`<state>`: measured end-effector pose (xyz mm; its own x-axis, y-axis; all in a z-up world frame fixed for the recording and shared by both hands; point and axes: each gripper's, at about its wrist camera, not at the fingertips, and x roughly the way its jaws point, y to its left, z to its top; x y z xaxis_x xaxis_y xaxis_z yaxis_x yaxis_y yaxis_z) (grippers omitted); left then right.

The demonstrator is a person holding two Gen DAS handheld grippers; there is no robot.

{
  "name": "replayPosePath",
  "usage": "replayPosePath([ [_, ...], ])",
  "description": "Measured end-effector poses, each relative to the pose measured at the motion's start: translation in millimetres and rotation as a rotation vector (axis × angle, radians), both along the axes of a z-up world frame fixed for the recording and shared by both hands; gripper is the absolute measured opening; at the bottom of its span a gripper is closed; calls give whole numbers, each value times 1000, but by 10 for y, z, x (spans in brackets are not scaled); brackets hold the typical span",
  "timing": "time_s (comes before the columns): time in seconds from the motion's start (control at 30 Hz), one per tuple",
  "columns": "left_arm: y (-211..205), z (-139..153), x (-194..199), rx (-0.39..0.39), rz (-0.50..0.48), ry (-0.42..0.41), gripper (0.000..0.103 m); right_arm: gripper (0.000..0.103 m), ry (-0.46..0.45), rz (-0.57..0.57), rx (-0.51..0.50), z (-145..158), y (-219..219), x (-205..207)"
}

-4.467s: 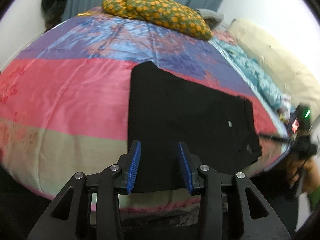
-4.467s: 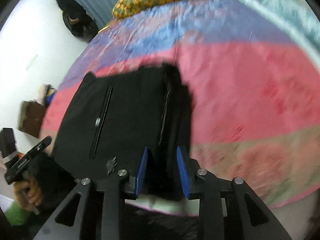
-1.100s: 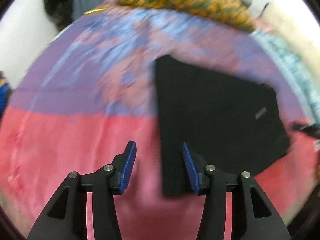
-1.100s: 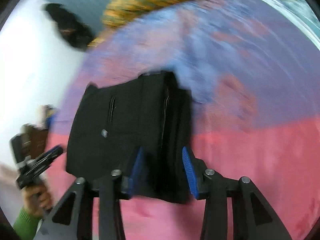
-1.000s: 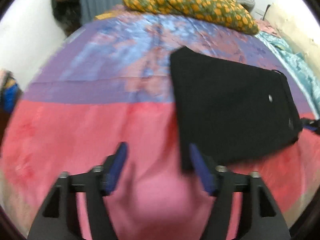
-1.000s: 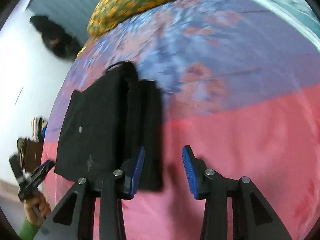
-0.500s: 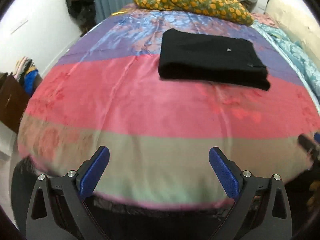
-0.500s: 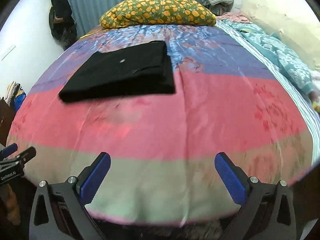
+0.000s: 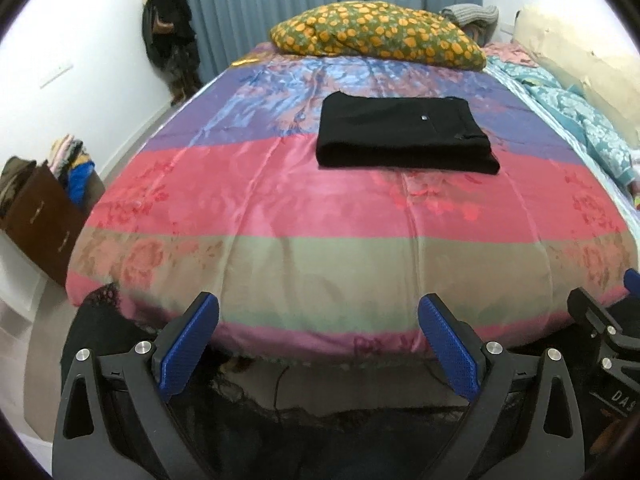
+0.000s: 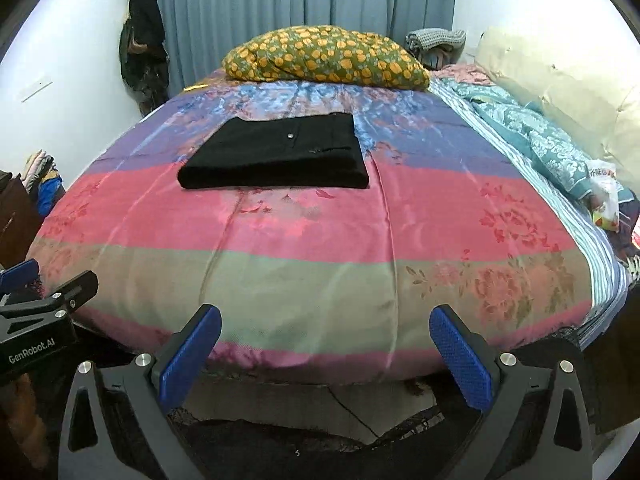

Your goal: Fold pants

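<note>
Big bed with a shiny striped satin quilt (image 9: 320, 216) in purple, pink and sage fills both views. Up top sits a green pillow with orange spots (image 9: 376, 34). The black pants (image 10: 276, 152) lie folded into a flat rectangle mid-quilt. Left gripper (image 9: 318, 344) and right gripper (image 10: 326, 354) both hang off the foot of the bed, jaws spread wide, nothing between them.

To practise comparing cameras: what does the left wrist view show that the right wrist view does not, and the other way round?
Only the left wrist view shows the brown cabinet's front. Only the right wrist view shows the white bag at the bed's right edge. Both share the folded black pants lying on the striped quilt, the orange-spotted pillow, and open, empty jaws on the left gripper and right gripper.
</note>
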<state>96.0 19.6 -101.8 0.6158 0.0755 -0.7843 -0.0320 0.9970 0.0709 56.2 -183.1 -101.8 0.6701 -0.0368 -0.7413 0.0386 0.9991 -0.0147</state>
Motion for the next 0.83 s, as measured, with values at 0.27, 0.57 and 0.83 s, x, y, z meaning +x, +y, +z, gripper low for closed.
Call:
replayPosePath([
  [0.27, 52, 141, -250, -44, -15, -27, 100, 103, -50, 12, -19, 235, 69, -233],
  [0.57, 29, 182, -316, -41, -30, -55, 100, 103, -60, 2, -23, 272, 40, -324],
  [0.83, 23, 144, -332, -44, -26, -49, 100, 103, -69, -5, -23, 257, 23, -347],
])
